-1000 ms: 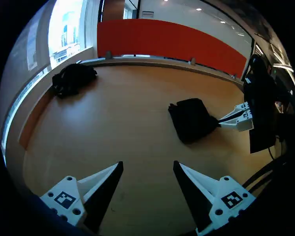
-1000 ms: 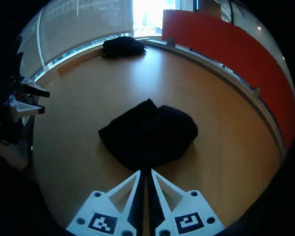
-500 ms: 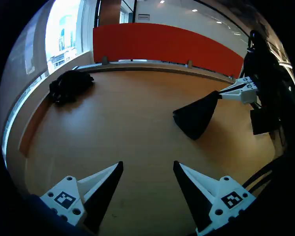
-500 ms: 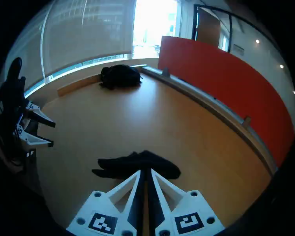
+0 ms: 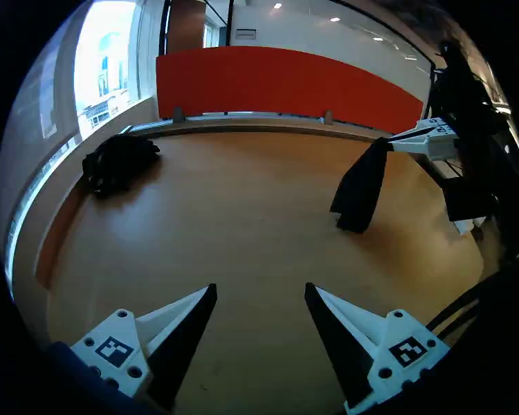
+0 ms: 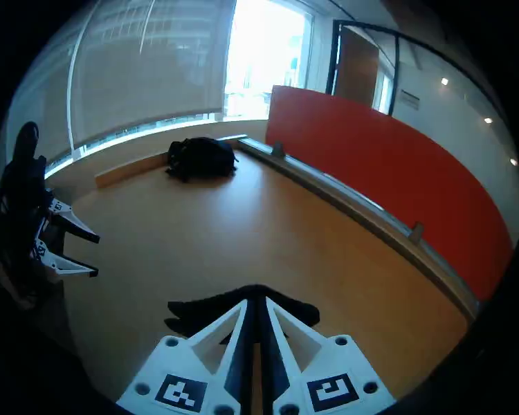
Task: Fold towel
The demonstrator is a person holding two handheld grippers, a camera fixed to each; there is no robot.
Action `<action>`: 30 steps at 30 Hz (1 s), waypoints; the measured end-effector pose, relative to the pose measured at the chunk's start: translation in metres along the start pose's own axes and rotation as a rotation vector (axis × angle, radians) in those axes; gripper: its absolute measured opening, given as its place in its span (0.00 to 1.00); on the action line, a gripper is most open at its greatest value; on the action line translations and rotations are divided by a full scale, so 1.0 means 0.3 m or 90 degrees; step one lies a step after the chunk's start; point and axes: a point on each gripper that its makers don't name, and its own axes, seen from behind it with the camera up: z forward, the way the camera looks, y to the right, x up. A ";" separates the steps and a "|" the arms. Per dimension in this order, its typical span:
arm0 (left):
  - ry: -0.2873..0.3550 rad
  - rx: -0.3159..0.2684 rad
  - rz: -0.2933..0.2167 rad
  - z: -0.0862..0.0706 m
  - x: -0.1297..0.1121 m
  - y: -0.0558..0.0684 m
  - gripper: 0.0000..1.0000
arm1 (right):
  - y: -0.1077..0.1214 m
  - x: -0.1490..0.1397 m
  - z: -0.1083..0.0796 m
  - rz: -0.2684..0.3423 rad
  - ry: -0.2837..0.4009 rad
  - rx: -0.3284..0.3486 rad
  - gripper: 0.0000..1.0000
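1. The right gripper (image 6: 258,304) is held raised over the wooden table (image 5: 225,207). In the left gripper view it reaches in level from the right edge, fingers pointing left, with a person in dark clothing behind it.
2. The left gripper (image 5: 259,286) hovers low over the near part of the table, pointing across it toward the red panel (image 5: 287,79). In the right gripper view it sits at the far left edge, well apart from the right one.
3. The right gripper's fingers are pressed close together on the top of a dark towel (image 5: 360,183), pinching the cloth between their tips.
4. The left gripper's fingers are spread wide, with nothing between them and bare table below.
5. The towel hangs from the right gripper's tips over the right side of the table. Its long axis runs nearly upright, leaning slightly left toward the bottom, and it widens downward from the narrow pinched top.
6. Whether its lower end touches the table or hangs just above it cannot be told. In the right gripper view, dark cloth spreads to either side below the fingertips.
7. A black bag (image 5: 114,162) lies at the far left corner of the table by the window, well apart from the towel.
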 end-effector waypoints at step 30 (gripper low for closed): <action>-0.012 -0.040 0.041 0.088 0.064 0.098 0.94 | 0.398 -0.219 -0.303 0.069 -0.021 -0.114 0.04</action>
